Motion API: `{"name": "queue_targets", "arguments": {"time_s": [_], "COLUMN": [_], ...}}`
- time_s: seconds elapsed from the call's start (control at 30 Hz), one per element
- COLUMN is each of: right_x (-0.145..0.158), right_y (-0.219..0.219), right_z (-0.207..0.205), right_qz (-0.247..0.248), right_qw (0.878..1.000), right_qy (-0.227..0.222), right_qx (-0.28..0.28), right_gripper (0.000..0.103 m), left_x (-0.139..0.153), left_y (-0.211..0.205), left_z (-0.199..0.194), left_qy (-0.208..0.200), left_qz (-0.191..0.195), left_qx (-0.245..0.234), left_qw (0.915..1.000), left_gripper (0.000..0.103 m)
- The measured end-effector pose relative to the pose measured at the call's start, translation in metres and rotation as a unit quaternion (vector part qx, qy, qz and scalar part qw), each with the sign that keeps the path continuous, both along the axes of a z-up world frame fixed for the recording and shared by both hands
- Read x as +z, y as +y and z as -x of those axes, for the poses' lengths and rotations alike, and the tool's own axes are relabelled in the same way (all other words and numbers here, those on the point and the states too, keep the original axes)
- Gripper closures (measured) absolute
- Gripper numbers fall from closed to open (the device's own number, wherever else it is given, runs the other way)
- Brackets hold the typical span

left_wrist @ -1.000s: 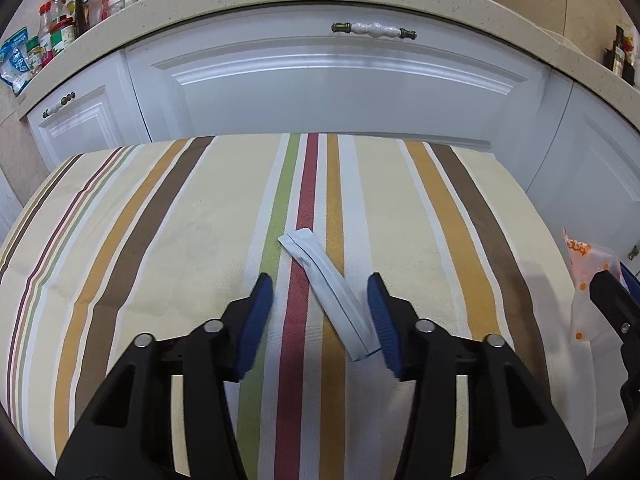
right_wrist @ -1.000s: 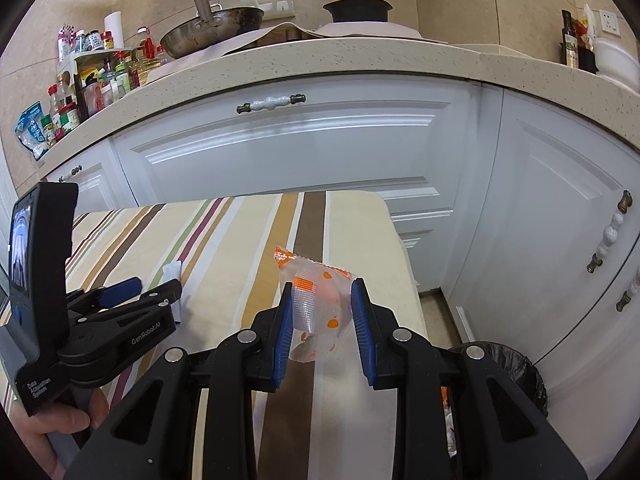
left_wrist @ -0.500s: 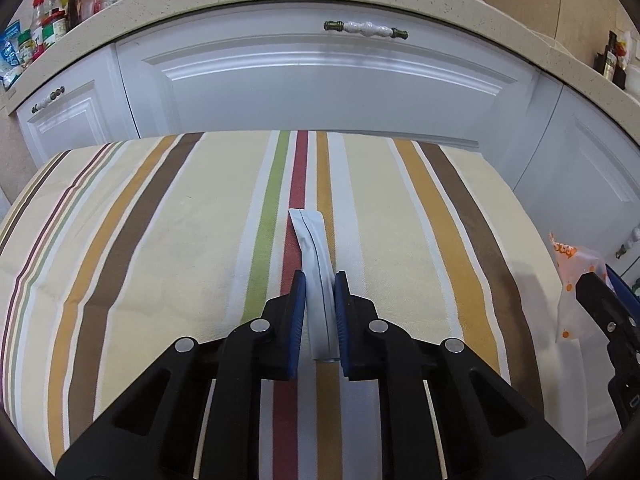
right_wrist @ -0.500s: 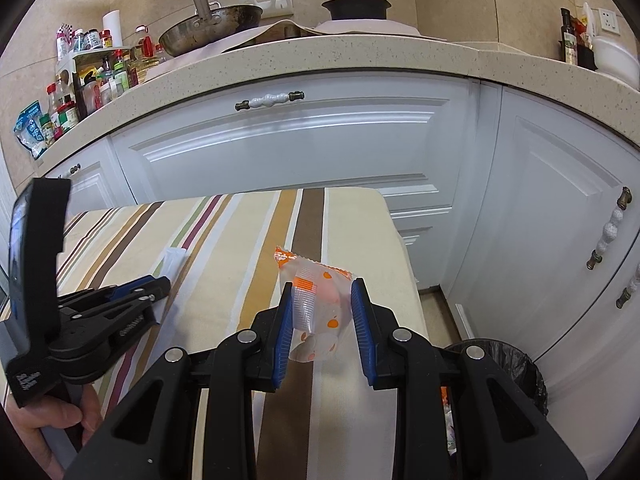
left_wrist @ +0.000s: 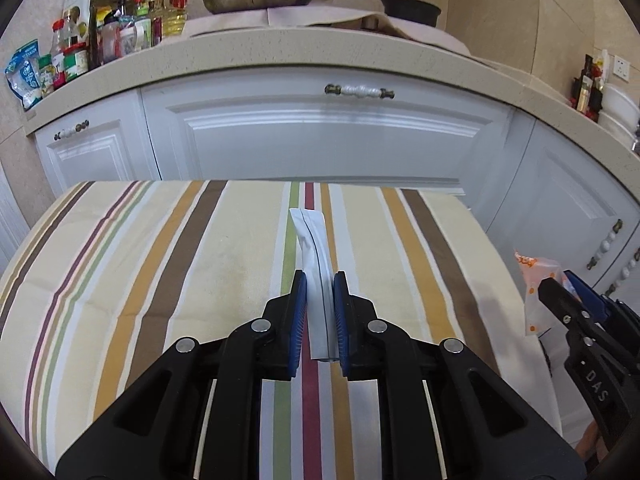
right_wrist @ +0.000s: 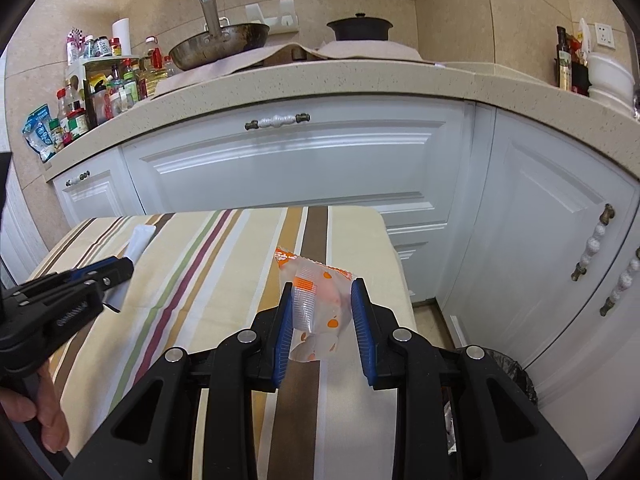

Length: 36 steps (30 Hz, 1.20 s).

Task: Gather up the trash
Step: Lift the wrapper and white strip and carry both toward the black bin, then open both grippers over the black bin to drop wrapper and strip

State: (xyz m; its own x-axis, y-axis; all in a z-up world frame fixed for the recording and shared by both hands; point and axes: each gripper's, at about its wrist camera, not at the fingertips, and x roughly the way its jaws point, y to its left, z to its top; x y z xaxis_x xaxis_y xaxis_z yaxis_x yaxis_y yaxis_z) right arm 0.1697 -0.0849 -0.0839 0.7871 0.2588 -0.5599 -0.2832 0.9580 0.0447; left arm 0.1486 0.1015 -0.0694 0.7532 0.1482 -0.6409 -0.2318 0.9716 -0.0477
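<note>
Since a second earlier, my left gripper [left_wrist: 320,312] closed its fingers on the white sachet [left_wrist: 314,264] and raised it off the striped tabletop [left_wrist: 120,264]. My right gripper [right_wrist: 322,320] stayed clamped on the orange-printed wrapper [right_wrist: 316,312].

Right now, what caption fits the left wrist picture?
Left gripper shut on a white paper wrapper above the striped tablecloth.

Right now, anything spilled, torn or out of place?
Nothing stands out. The left gripper grips a white wrapper and the right gripper an orange-spotted clear wrapper, both over the striped tablecloth. No spills show; the bin stands upright beside the table.
</note>
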Motion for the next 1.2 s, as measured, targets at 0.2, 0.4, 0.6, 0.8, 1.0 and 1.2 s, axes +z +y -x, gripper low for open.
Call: {"name": "queue_targets", "arguments": {"time_s": [0.2,0.4,0.6,0.8,1.0,1.2], "right_x": [0.011,0.020,0.026,0.026,0.023,0.018], "right_y": [-0.012,-0.035,-0.063,-0.096,-0.131,-0.159], "right_z": [0.017,0.032,0.045,0.059,0.068,0.068], "right_qz": [0.003,0.005,0.007,0.010,0.011,0.011], "right_qw": [1.000,0.999,0.997,0.995,0.991,0.987], "right_qy": [-0.013,-0.024,-0.030,-0.034,-0.033,-0.027], "right_qx": [-0.012,-0.035,-0.064,-0.098,-0.133,-0.158], "right_gripper": [0.074,0.074,0.074,0.074,0.074,0.074], "left_x": [0.022,0.037,0.044,0.044,0.037,0.024], "left_y": [-0.017,-0.045,-0.082,-0.121,-0.160,-0.198], "left_z": [0.020,0.036,0.045,0.048,0.048,0.041], "left_qy": [-0.024,-0.042,-0.051,-0.050,-0.045,-0.033], "left_qz": [-0.003,-0.002,-0.003,-0.001,-0.008,-0.019], "left_qx": [-0.023,-0.058,-0.100,-0.138,-0.174,-0.208], "left_qw": [0.9994,0.9974,0.9937,0.9892,0.9837,0.9774], "left_gripper": [0.089,0.089,0.089,0.089,0.089,0.089]}}
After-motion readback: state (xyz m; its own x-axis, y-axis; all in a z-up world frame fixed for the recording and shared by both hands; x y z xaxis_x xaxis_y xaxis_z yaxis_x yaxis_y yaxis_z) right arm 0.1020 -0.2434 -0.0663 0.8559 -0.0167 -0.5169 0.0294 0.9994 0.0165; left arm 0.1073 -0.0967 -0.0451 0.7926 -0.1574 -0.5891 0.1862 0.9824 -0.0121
